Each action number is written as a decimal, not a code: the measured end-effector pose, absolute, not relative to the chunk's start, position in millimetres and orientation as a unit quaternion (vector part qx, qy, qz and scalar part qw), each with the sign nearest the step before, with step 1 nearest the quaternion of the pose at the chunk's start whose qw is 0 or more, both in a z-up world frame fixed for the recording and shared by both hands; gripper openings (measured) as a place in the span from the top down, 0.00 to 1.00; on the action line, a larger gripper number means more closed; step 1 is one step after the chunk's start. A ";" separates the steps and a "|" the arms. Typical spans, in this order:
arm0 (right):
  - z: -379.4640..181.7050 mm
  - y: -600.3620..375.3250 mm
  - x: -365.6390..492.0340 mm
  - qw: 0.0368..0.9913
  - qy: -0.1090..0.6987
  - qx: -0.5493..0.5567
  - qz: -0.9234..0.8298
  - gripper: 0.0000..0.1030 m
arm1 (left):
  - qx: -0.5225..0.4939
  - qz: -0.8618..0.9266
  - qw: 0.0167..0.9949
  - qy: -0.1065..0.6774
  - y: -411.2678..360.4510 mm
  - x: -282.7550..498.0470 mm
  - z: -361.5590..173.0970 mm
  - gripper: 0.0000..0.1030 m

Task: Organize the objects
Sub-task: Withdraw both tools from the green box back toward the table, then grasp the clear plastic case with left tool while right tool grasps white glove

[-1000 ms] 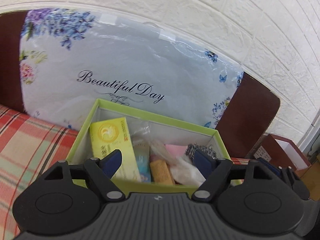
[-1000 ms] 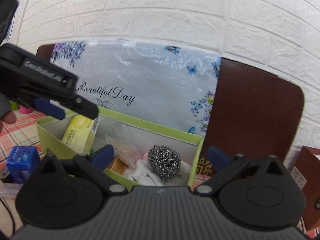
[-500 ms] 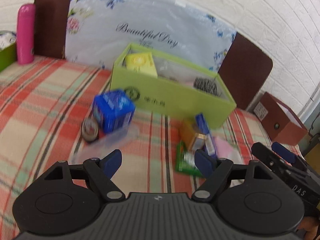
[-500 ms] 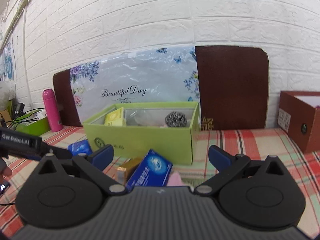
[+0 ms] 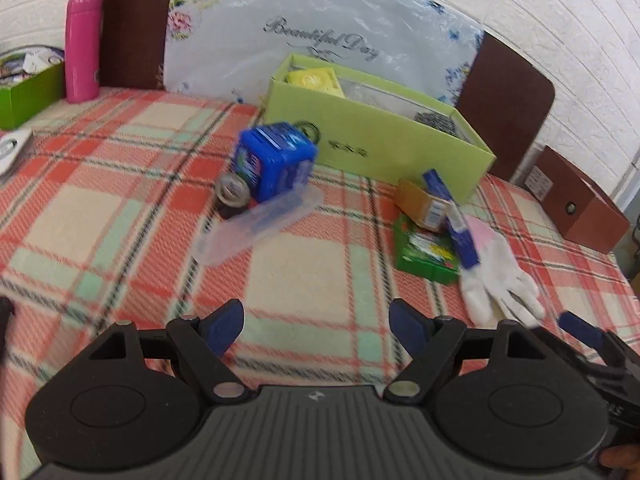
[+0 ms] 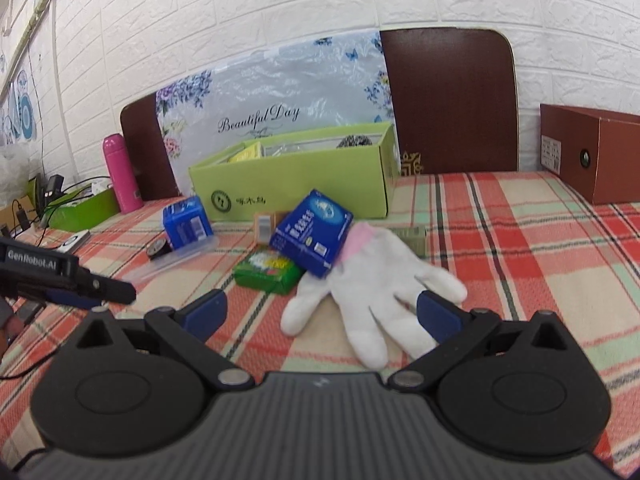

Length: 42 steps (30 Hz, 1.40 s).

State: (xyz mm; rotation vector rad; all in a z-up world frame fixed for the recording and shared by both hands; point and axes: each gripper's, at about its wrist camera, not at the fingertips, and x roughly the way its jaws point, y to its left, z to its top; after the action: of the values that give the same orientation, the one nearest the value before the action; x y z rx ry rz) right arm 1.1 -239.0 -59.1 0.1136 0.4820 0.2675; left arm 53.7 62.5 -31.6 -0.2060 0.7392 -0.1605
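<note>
your right gripper (image 6: 320, 312), spread and empty, hovers just over the glove (image 6: 374, 280); your left gripper (image 5: 312, 322) is spread too. only its view shows the box's (image 5: 380, 144) inside.

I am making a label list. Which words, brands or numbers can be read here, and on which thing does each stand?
"Beautiful Day": floral bag behind the green box.
"GenRobot.AI": side of the left gripper.
Green box print, flat blue box print, brown box label: too small to read.
</note>
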 end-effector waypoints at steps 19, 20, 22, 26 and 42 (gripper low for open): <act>-66.1 -243.8 27.9 0.956 0.268 0.014 0.121 0.14 | -0.045 -0.085 0.920 0.380 82.2 131.1 -60.6 0.44; -66.7 -244.1 31.1 0.955 0.270 0.013 0.121 0.14 | -0.037 -0.084 0.920 0.381 78.9 128.7 -59.5 0.61; -68.1 -243.8 37.8 0.954 0.273 0.010 0.123 0.14 | -0.039 -0.098 0.915 0.389 70.9 121.3 -56.7 0.68; -70.7 -240.9 57.1 0.953 0.278 0.002 0.123 0.07 | -0.051 -0.156 0.902 0.400 46.6 98.4 -56.7 0.73; -82.2 -224.2 86.2 0.938 0.313 -0.045 0.142 0.57 | -0.051 -0.132 0.909 0.393 9.3 119.6 -56.0 0.42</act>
State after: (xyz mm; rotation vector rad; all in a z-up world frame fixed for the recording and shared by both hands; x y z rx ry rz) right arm 86.2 -224.2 -82.2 -0.0926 0.6387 0.2897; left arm 119.6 9.3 -56.0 -0.1060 0.8099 -0.2716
